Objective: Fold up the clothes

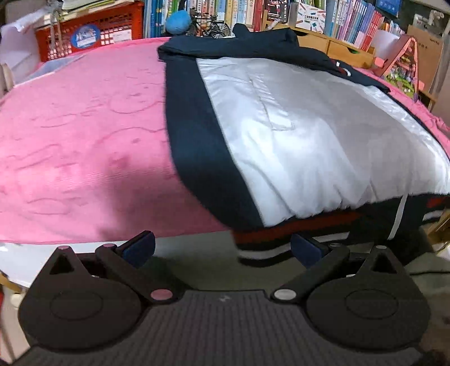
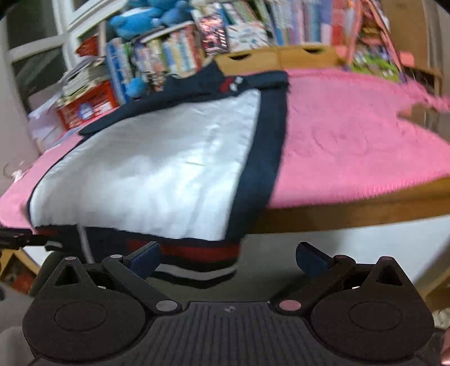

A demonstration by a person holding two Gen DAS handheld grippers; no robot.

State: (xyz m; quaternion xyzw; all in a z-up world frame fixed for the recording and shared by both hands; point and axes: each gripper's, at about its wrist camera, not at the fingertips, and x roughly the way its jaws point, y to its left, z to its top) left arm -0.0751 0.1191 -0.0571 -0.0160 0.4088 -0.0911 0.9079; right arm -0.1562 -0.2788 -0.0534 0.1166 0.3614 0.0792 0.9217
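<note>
- Navy jacket with shiny silver-white lining (image 1: 295, 140), lining side up, lies on pink textured blanket (image 1: 84, 140) covering the table; part of it is folded over at the far end, dark navy band along the edges.
- Jacket's red, white and navy striped knit hem (image 1: 261, 245) hangs over the near table edge.
- Left gripper (image 1: 222, 249): black, blue-padded fingers spread wide apart, nothing between them; sits just off the near edge, hem hanging by the right-hand finger, contact unclear.
- Right gripper (image 2: 227, 256): fingers also wide apart, holding nothing; striped hem (image 2: 197, 259) hangs between the fingers closer to the left one, touching or not can't be told.
- Right wrist view is motion-blurred; jacket (image 2: 157, 169) fills its left half, pink blanket (image 2: 351, 146) the right, wooden table edge (image 2: 351, 214) below.
- Behind the table: packed rows of books (image 1: 351, 22), red plastic crate (image 1: 92, 31), small model bicycle (image 1: 209, 25), blue plush toy (image 2: 140, 17), wooden drawer unit (image 2: 281, 56).
</note>
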